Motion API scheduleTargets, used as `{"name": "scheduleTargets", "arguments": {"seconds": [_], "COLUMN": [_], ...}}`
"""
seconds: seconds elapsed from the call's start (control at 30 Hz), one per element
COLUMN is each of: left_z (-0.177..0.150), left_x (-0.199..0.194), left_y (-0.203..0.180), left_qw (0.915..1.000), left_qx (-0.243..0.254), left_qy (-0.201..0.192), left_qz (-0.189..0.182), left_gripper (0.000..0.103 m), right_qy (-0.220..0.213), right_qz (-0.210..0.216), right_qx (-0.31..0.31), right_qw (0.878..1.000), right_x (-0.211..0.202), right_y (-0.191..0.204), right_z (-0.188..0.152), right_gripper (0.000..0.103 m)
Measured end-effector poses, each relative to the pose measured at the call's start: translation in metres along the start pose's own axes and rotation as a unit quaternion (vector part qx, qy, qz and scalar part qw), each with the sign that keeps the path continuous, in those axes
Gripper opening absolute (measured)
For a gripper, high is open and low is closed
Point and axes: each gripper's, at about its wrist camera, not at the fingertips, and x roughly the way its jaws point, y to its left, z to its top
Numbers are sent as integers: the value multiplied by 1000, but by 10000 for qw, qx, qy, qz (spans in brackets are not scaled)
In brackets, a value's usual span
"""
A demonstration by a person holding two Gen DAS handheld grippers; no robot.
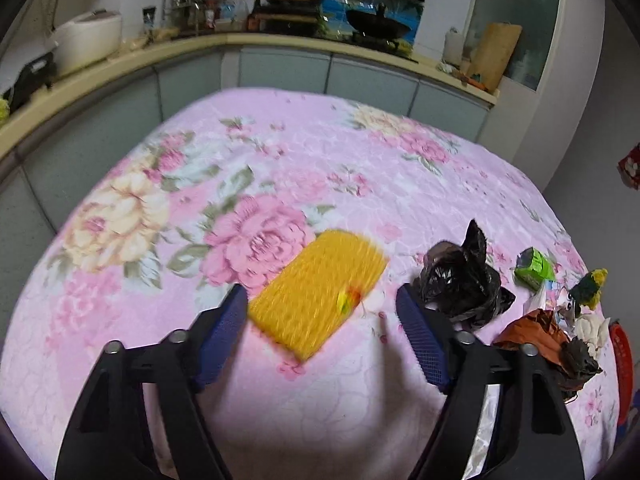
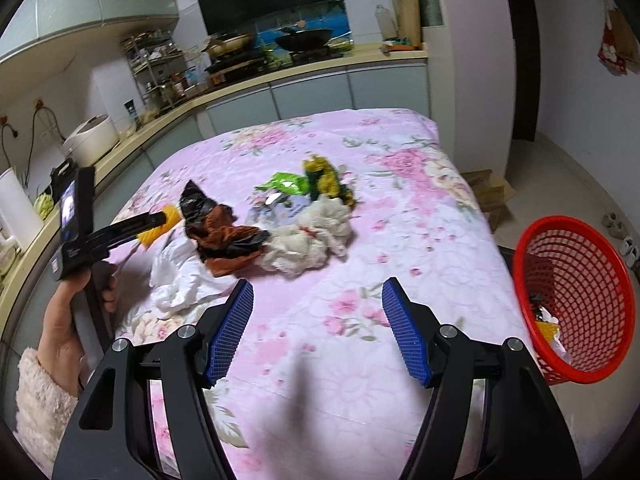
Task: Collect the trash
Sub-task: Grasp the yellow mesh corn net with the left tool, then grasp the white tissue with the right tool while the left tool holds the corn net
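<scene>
yellow mesh sleeve between open tongs, not yet gripped

left tongs standing apart, pads clear of everything, aimed down at the yellow foam net lying flat on the floral cloth of the worktop. blurred in the left wrist view, so fine texture hard to read. judged very light, soft and springy: likely to squash under the pads and cling rather than slip. best taken across the near short end, where the sheet already lies between the blue pads. risk of pinching the cloth along with it if pressed too low.

right tongs also spread, nothing between them, hovering over bare cloth.

just right of the net, a crumpled black bag: limp, slick film, better pinched at a raised fold. beyond it the pile: brown wrapper, white wad, green packet, white plastic sheet. all judged light and crushable.

red basket off the right edge of the worktop, tilted, some scraps already inside. open cloth between pile and that edge gives free passage. counter runs close along the left and far sides.
</scene>
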Motion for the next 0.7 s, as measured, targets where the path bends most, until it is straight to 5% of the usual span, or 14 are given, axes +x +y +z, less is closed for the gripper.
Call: {"name": "scheduleTargets", "arguments": {"seconds": [0.27, 0.7], "left_z": [-2, -3], "left_x": [12, -11], "left_y": [16, 16], "left_qw": [9980, 9990], "left_qx": [-414, -293], "left_qy": [269, -83], "left_qz": [-404, -327], "left_gripper": [15, 9], "right_qy": [126, 390], "right_qz": [188, 578], "right_qx": [-339, -932], "right_qw": [9992, 9932], "right_x": [17, 63], "right_y": [35, 97], "right_z": [0, 5], "right_gripper": [65, 65]}}
